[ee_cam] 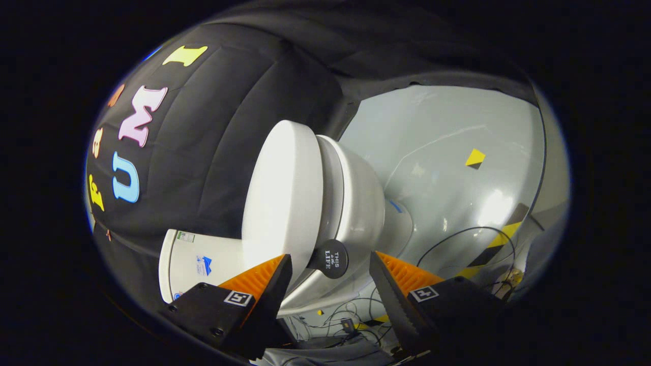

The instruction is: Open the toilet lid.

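Observation:
The camera is rolled on its side, so the white toilet appears tipped over. Its lid (pixel 282 193) lies flat against the seat (pixel 330 188), which rests on the bowl (pixel 363 203). A round black tab (pixel 329 258) sticks out from the lid's rim. My gripper (pixel 330 267) is open, and the tab sits between the two fingertips without either touching it. One finger (pixel 264 279) is on the lid's side and the other finger (pixel 394 277) is on the bowl's side.
The white cistern (pixel 196 262) stands behind the lid, against the black cloth wall (pixel 213 132). A glossy grey floor (pixel 457 152) carries a yellow marker (pixel 475 158), striped tape (pixel 496 244) and loose black cables (pixel 457 239) near the toilet's base.

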The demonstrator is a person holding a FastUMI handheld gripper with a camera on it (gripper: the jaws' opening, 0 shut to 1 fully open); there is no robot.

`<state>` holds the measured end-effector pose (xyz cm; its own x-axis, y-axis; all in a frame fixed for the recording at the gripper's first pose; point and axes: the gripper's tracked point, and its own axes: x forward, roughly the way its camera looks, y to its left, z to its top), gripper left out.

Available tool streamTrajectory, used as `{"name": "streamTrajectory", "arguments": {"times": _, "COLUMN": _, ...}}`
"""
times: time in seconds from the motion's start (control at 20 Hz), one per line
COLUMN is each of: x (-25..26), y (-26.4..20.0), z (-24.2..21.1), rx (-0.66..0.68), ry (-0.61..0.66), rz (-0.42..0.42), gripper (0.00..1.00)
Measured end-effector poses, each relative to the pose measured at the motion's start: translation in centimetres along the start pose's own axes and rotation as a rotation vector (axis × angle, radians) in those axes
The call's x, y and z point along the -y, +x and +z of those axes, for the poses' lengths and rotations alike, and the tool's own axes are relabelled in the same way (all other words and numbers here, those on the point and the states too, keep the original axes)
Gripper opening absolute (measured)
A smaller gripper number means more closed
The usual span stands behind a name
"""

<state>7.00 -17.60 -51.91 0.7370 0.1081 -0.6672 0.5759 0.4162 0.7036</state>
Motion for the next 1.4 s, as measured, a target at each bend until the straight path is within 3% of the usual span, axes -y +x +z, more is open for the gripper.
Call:
{"name": "streamTrajectory", "arguments": {"times": 0.2, "x": 0.7, "y": 0.9, "z": -0.5, "rx": -0.011, "ry": 0.039, "rz": -0.017, "gripper": 0.71}}
{"name": "streamTrajectory", "arguments": {"times": 0.3, "x": 0.2, "y": 1.4, "z": -0.5, "rx": -0.008, "ry": 0.036, "rz": 0.000, "gripper": 0.45}}
{"name": "streamTrajectory", "arguments": {"times": 0.5, "x": -0.4, "y": 1.1, "z": -0.9, "rx": -0.005, "ry": 0.048, "rz": 0.025, "gripper": 0.45}}
{"name": "streamTrajectory", "arguments": {"times": 0.55, "x": -0.3, "y": 1.9, "z": -0.3, "rx": -0.019, "ry": 0.059, "rz": 0.022, "gripper": 0.25}}
{"name": "streamTrajectory", "arguments": {"times": 0.7, "x": -0.5, "y": 0.1, "z": 0.0, "rx": -0.003, "ry": 0.039, "rz": 0.040, "gripper": 0.25}}
{"name": "streamTrajectory", "arguments": {"times": 0.85, "x": -0.9, "y": 2.0, "z": 0.0, "rx": -0.009, "ry": 0.009, "rz": 0.021, "gripper": 0.05}}
{"name": "streamTrajectory", "arguments": {"times": 1.0, "x": -1.1, "y": 1.2, "z": 0.2, "rx": -0.016, "ry": 0.000, "rz": 0.011, "gripper": 0.05}}
{"name": "streamTrajectory", "arguments": {"times": 1.4, "x": -4.6, "y": -0.7, "z": 0.8, "rx": 0.029, "ry": -0.264, "rz": -0.081, "gripper": 0.05}}
